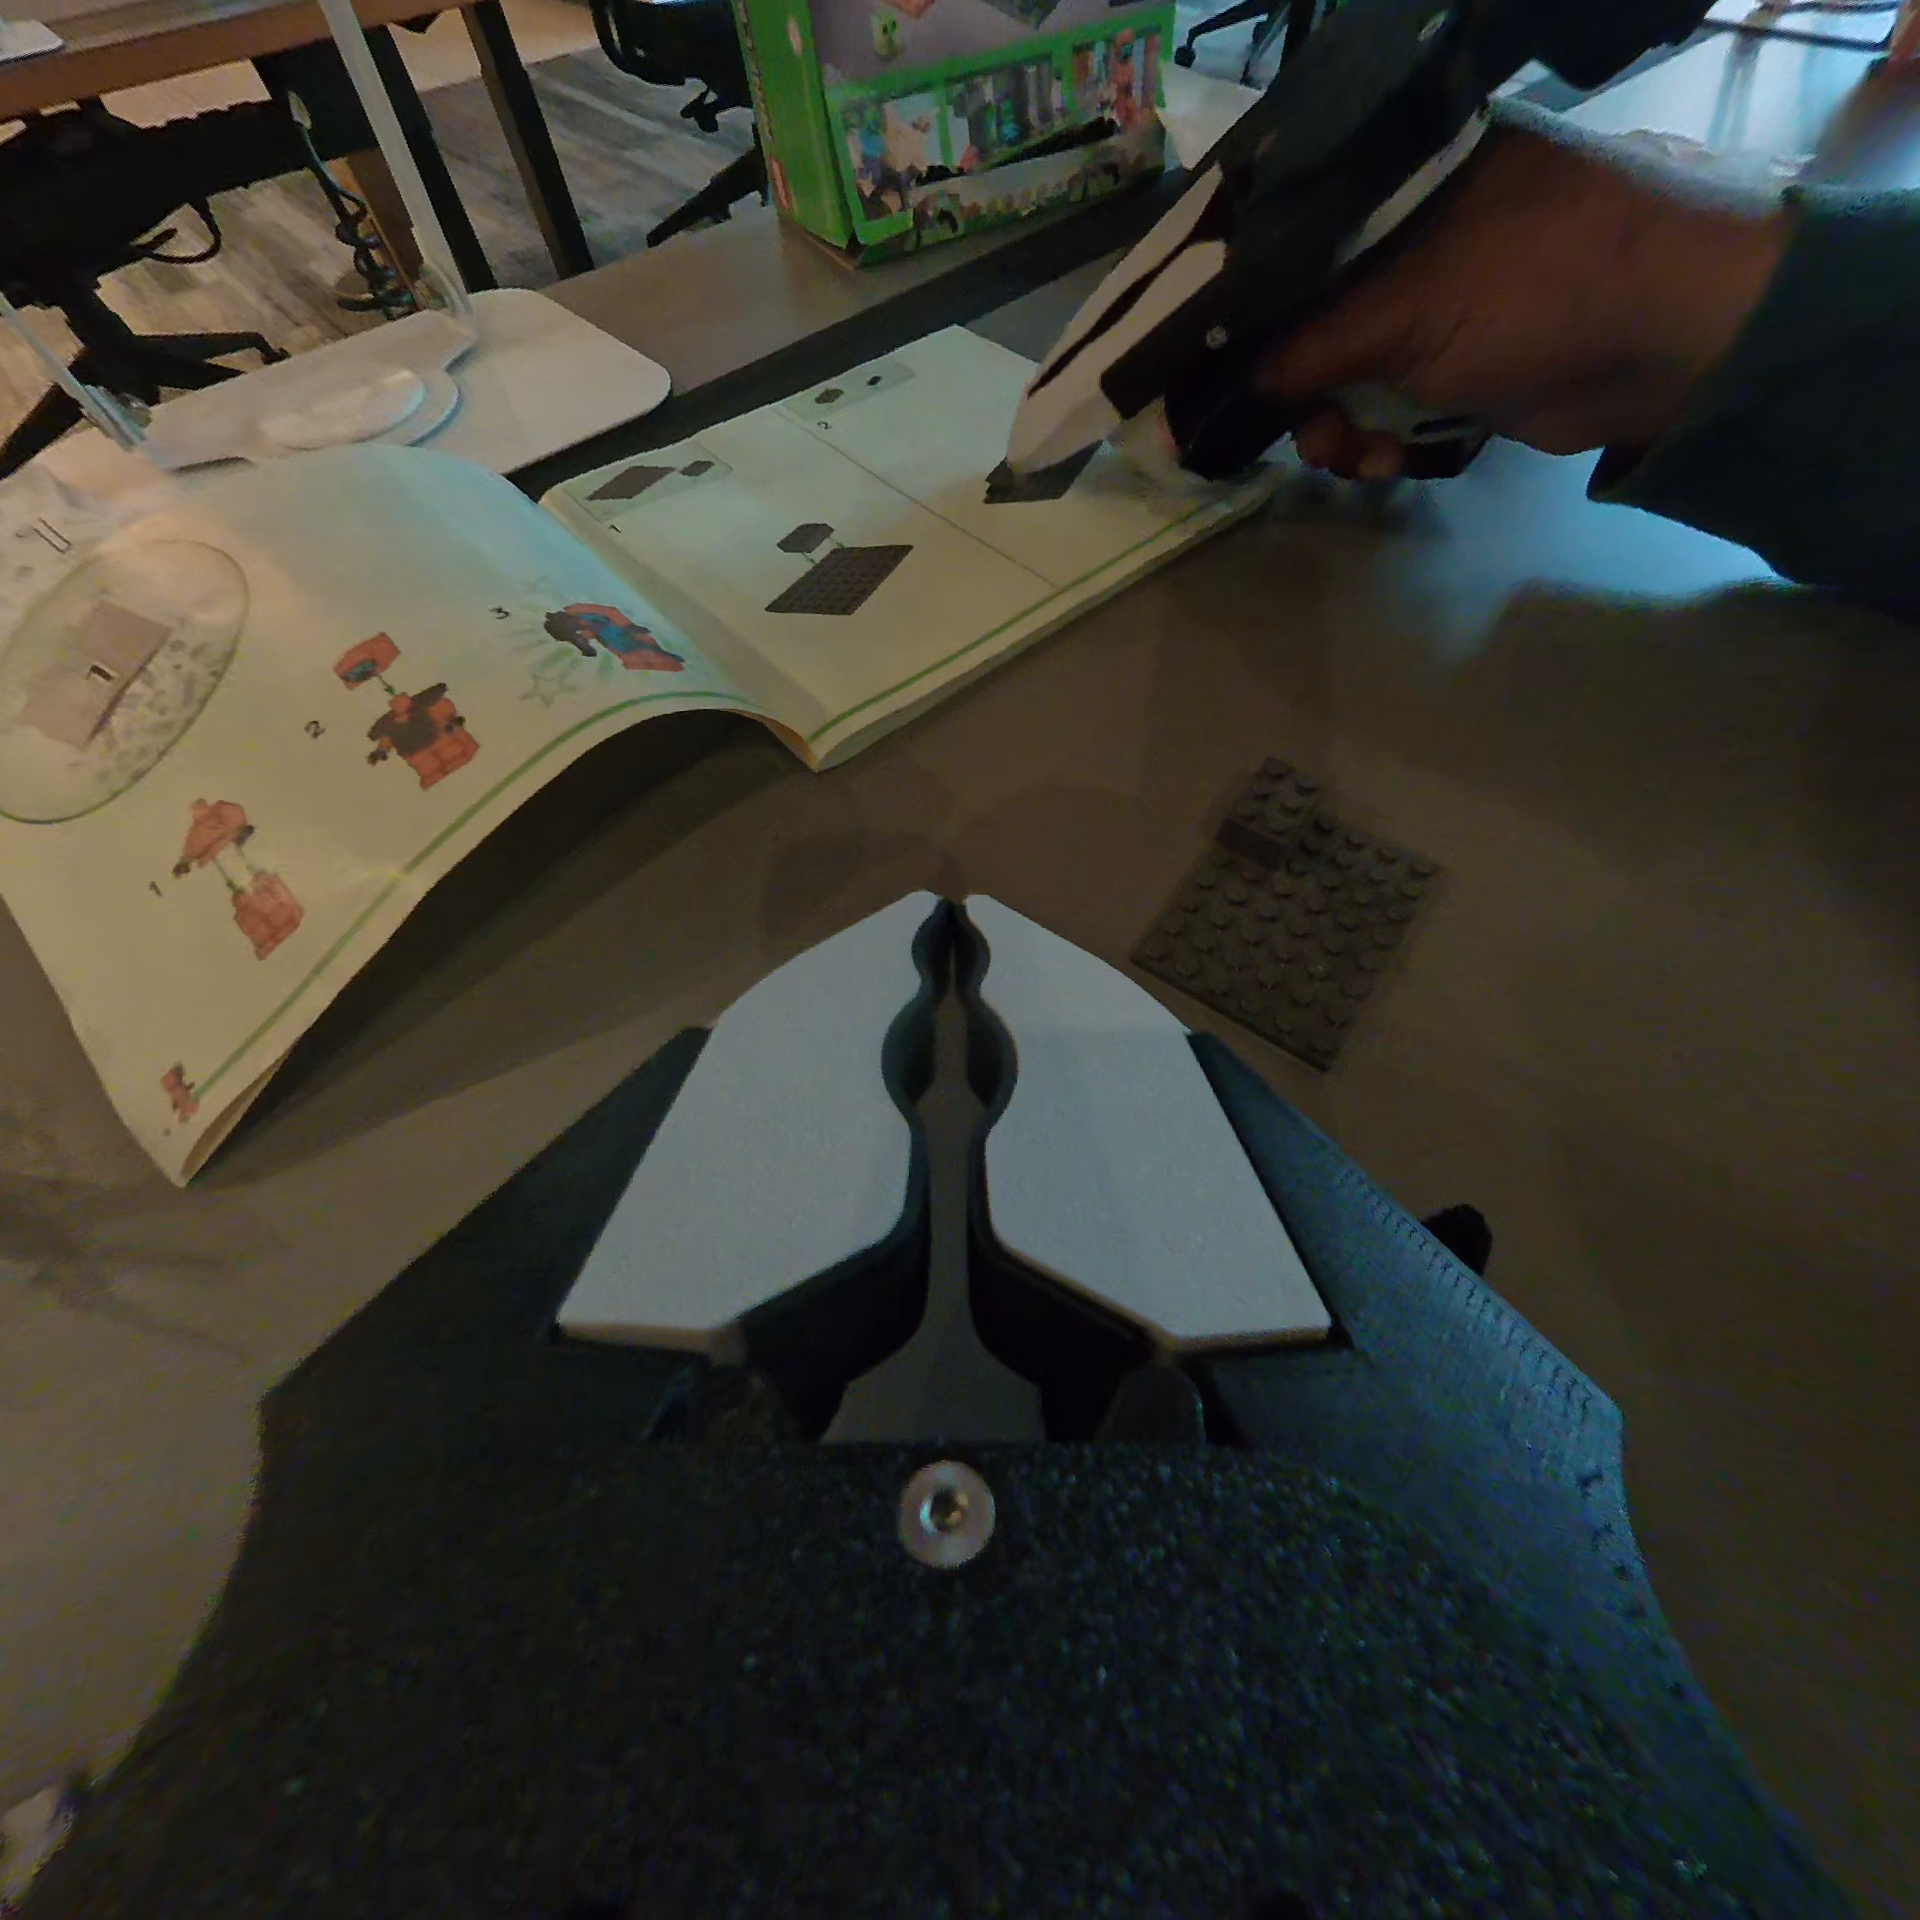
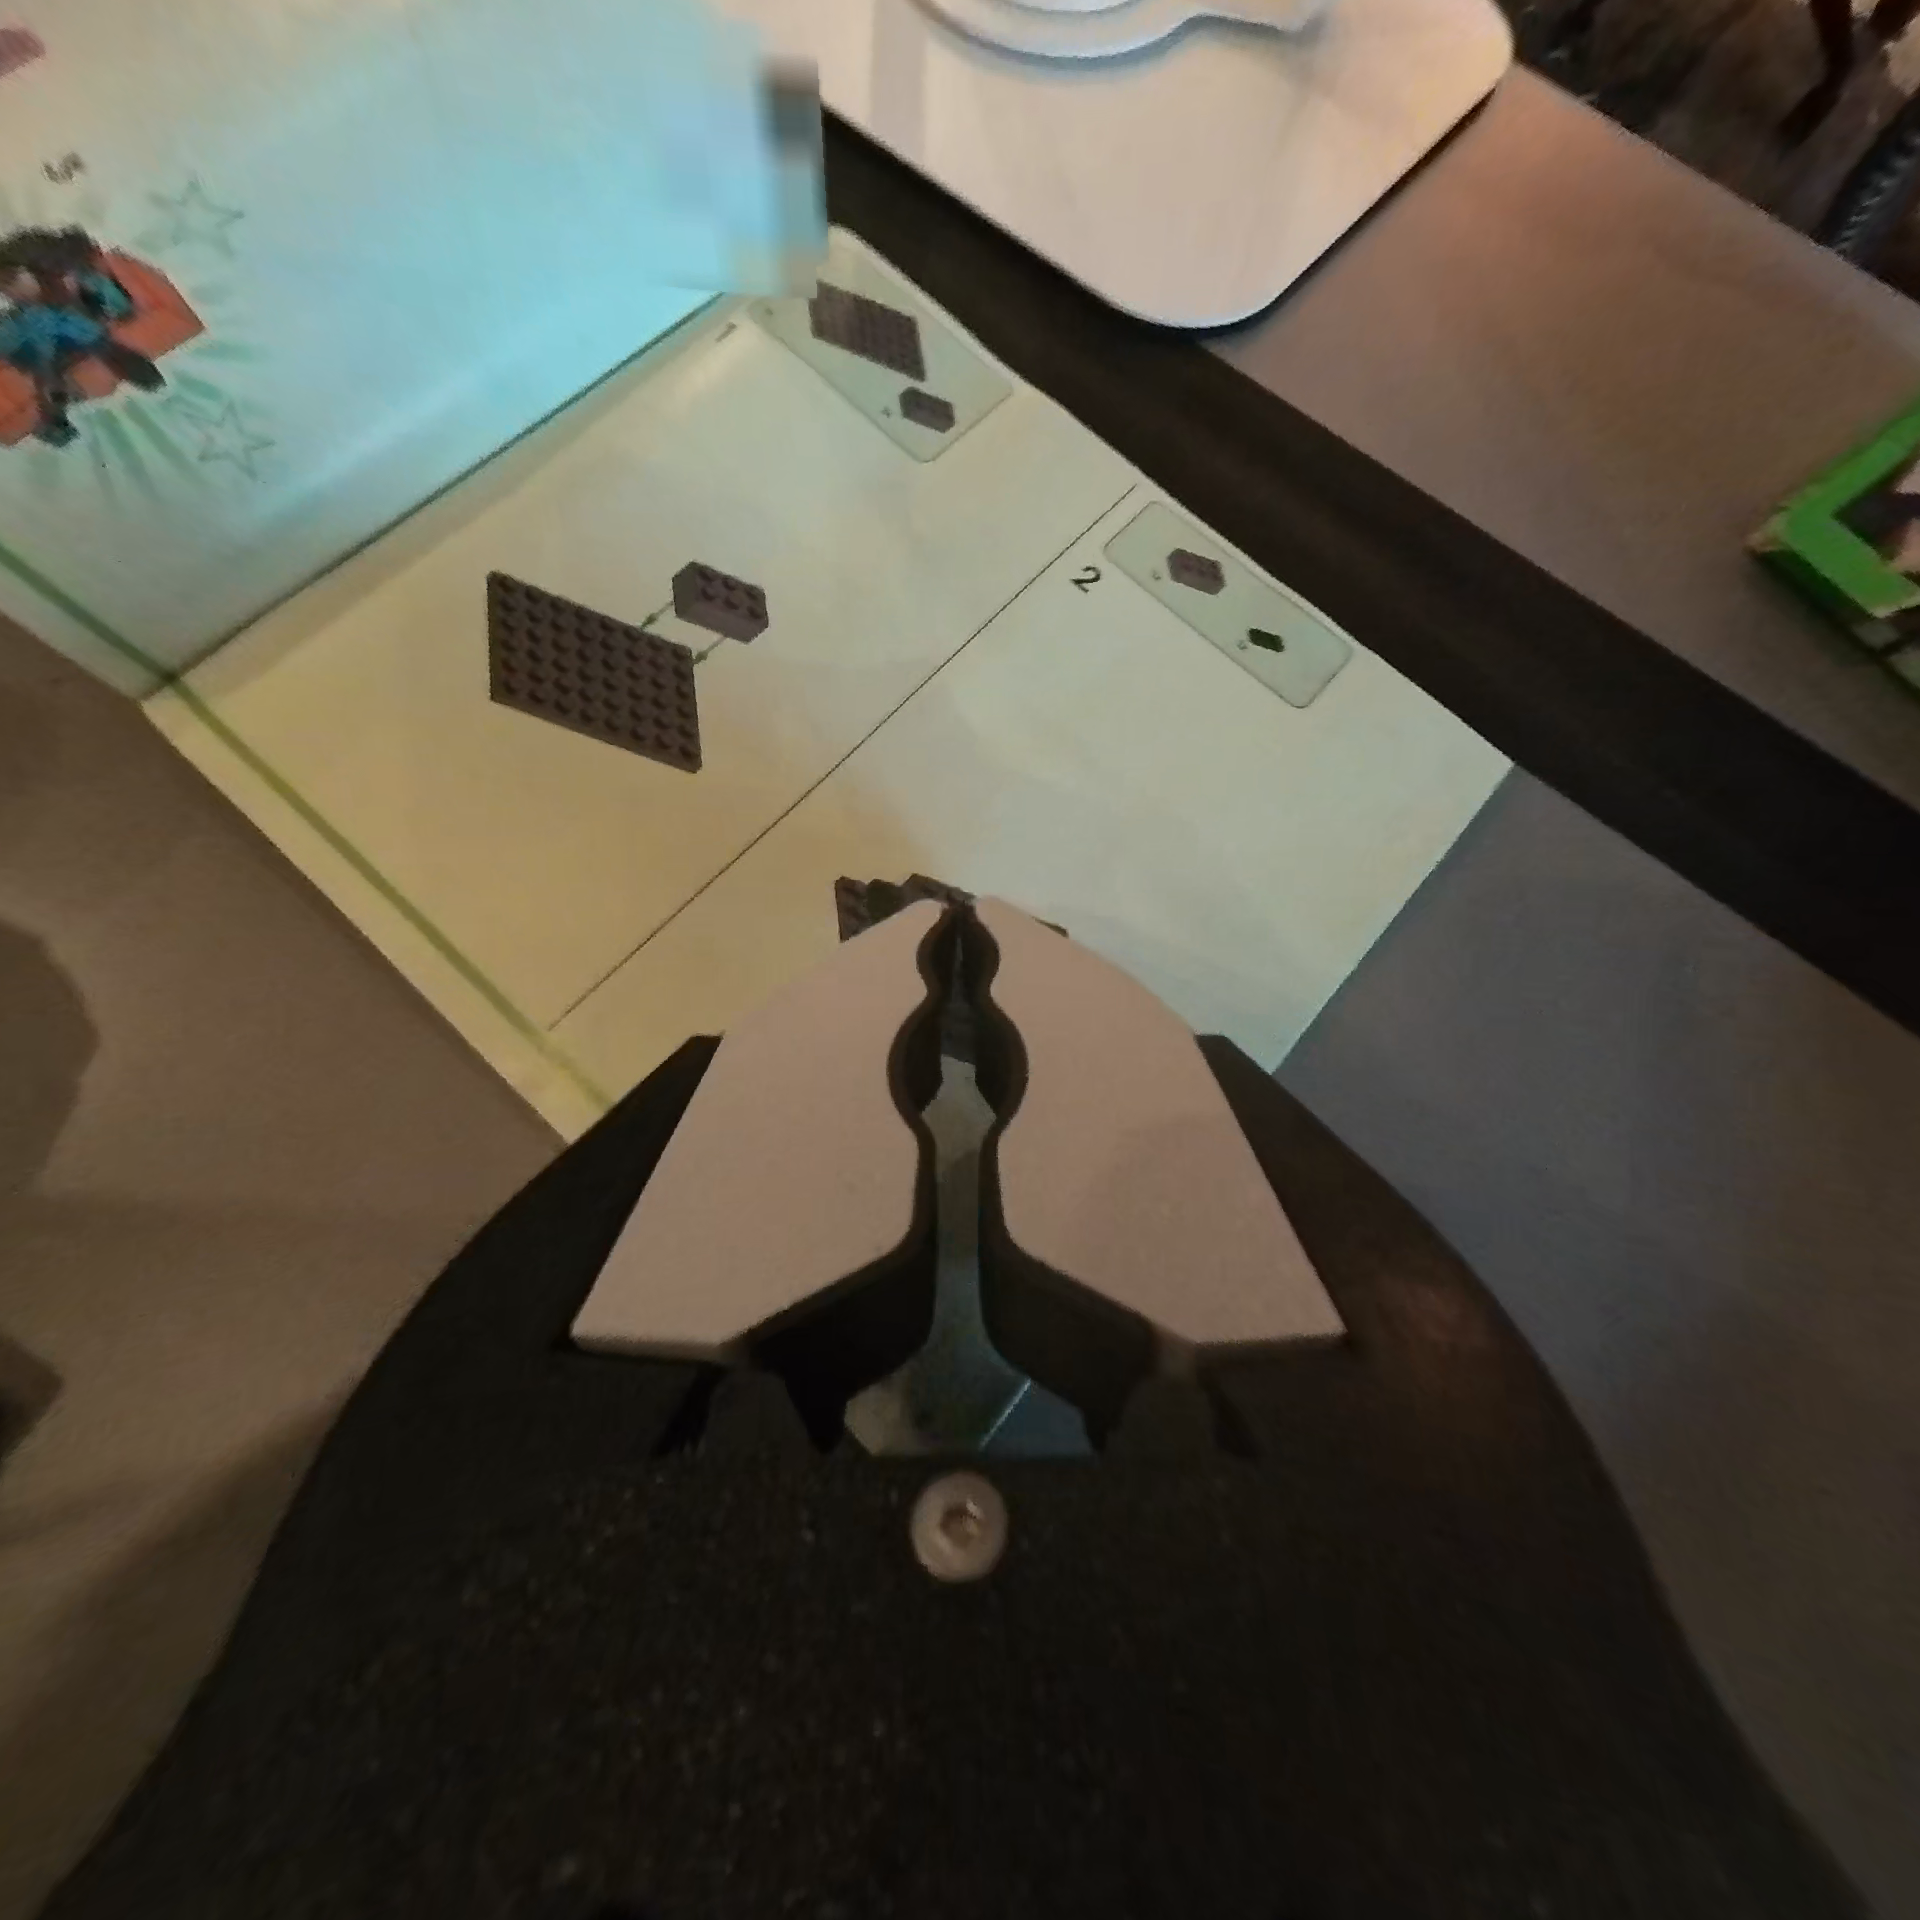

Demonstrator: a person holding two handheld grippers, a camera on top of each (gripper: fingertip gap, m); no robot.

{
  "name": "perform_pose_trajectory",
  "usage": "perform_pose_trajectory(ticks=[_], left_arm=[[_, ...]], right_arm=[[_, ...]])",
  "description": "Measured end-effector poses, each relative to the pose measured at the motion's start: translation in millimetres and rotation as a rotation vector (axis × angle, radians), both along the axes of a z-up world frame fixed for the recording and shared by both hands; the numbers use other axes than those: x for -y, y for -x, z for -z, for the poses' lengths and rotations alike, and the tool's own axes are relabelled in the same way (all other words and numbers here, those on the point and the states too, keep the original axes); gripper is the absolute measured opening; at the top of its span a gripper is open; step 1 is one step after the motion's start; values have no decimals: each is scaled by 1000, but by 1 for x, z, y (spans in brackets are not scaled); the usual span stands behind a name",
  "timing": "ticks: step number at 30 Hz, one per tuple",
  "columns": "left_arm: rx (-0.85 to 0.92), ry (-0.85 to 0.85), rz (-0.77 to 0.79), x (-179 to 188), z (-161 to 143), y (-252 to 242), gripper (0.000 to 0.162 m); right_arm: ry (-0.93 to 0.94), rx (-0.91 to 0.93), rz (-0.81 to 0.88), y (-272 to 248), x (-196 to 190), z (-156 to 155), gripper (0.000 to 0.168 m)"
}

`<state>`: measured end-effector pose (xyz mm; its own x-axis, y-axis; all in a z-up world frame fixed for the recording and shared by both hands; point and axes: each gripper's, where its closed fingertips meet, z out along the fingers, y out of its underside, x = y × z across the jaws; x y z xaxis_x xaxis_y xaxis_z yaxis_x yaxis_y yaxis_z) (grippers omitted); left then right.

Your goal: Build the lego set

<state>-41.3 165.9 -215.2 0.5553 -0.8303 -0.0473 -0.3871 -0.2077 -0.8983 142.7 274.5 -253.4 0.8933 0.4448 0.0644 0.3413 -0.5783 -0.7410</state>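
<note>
The left gripper [image 1: 954,914] hovered low over the grey desk [image 1: 1558,1195], level and pointing forward, its two white fingers [image 1: 790,1143] pressed together at the tips with nothing between them. Each finger was a flat, matte wedge with a wavy black inner edge, set in a rough, grainy black body with one silver screw. Just ahead and to its right lay a dark grey studded plate [image 1: 1288,914], flat on the desk and apart from both grippers. Farther off, a hand [image 1: 1538,301] in a dark sleeve held the right gripper [image 1: 1049,457] tilted steeply down, its tips touching the right-hand page of an open booklet [image 1: 914,582]. In the right wrist view those fingers [image 2: 831,1143] were closed too, tips meeting over a printed drawing of a plate on the page; whether they pinched the paper could not be told. The booklet's glossy left page arched upward. Behind it stood a green cardboard box [image 1: 935,135] and a white rounded base [image 1: 520,374].
</note>
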Motion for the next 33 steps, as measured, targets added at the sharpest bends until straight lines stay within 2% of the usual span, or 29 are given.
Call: perform_pose_trajectory(ticks=[24,28,33], left_arm=[[-7,0,11,2,1,-2,0],[-3,-2,11,2,0,-1,0],[14,-2,13,3,-4,-1,0]], right_arm=[[-12,23,0,-1,1,0,0],[-42,85,-38,-5,8,-7,0],[-53,71,-94,2,17,-14,0]])
